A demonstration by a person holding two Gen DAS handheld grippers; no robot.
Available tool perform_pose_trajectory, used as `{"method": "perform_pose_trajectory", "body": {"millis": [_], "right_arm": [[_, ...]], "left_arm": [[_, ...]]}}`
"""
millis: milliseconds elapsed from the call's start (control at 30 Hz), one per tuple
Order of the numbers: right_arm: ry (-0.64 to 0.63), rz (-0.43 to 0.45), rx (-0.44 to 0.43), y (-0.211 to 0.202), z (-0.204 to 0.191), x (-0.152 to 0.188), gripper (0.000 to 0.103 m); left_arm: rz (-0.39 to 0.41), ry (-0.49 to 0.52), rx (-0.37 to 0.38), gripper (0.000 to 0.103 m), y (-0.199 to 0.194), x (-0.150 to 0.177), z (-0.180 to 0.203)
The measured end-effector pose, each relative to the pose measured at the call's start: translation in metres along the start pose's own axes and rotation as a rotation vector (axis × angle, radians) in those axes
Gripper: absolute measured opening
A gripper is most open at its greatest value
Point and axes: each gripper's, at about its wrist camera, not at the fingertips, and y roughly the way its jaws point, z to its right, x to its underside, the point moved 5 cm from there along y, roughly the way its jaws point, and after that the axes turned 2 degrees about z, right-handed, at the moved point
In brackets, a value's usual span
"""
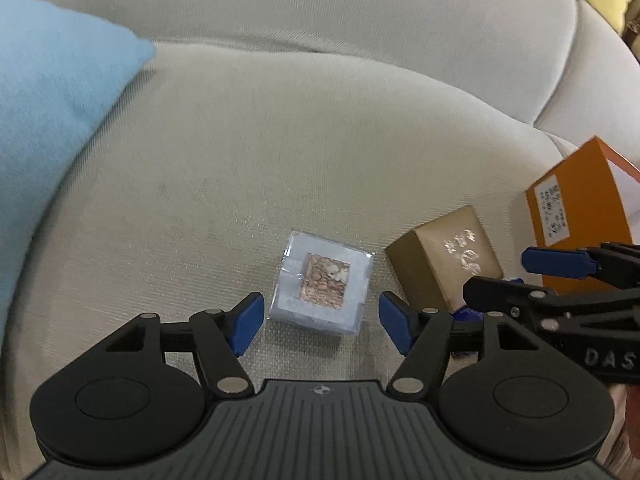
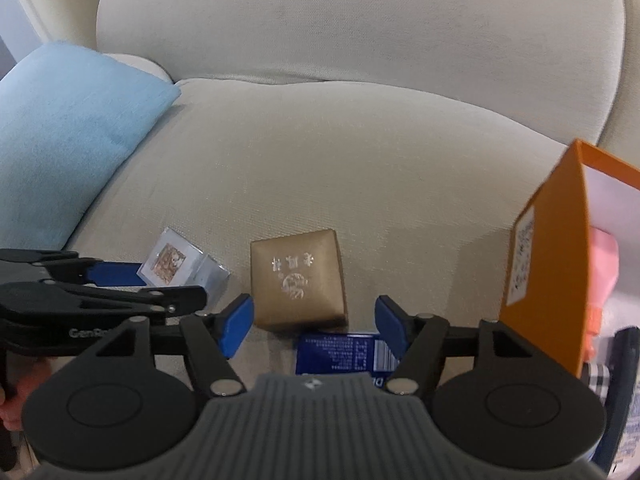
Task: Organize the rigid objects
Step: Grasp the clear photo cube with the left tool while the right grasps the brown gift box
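A small clear cube with a brown picture (image 1: 322, 286) lies on the beige sofa seat (image 1: 280, 160). My left gripper (image 1: 322, 322) is open, its blue pads either side of the cube's near edge, not touching. A gold box with silver characters (image 2: 298, 280) lies right of the cube; it also shows in the left wrist view (image 1: 448, 258). My right gripper (image 2: 314, 322) is open just in front of the gold box, above a blue box (image 2: 340, 352). The cube also shows in the right wrist view (image 2: 180, 266).
An open orange box (image 2: 548, 264) stands at the right with pink and other items inside; it also shows in the left wrist view (image 1: 580, 208). A light blue cushion (image 1: 52, 128) lies at the left. The sofa backrest (image 2: 360, 20) rises behind.
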Motion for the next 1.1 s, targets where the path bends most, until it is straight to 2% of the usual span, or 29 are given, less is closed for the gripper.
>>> {"method": "perform_pose_trajectory", "body": {"millis": [67, 267, 467, 633, 833, 1100], "right_arm": [[-0.014, 0.003, -0.005, 0.003, -0.001, -0.003, 0.076], [-0.031, -0.009, -0.023, 0.014, -0.004, -0.007, 0.076], [-0.032, -0.023, -0.006, 0.027, -0.005, -0.012, 0.076], [-0.042, -0.035, 0.009, 0.037, -0.008, -0.013, 0.063], [-0.026, -0.026, 0.016, 0.038, -0.011, -0.012, 0.061], [-0.03, 0.021, 0.004, 0.013, -0.013, -0.011, 0.061]], "left_arm": [[-0.006, -0.018, -0.013, 0.07, 0.004, 0.0, -0.004], [-0.005, -0.067, 0.027, 0.061, 0.008, 0.0, -0.011], [0.003, -0.112, 0.031, 0.059, 0.011, -0.003, -0.019], [0.0, -0.117, 0.033, 0.058, 0.013, -0.002, -0.021], [0.004, -0.1, 0.018, 0.057, 0.01, -0.001, -0.019], [0.052, -0.123, 0.032, 0.056, -0.006, -0.002, -0.019]]}}
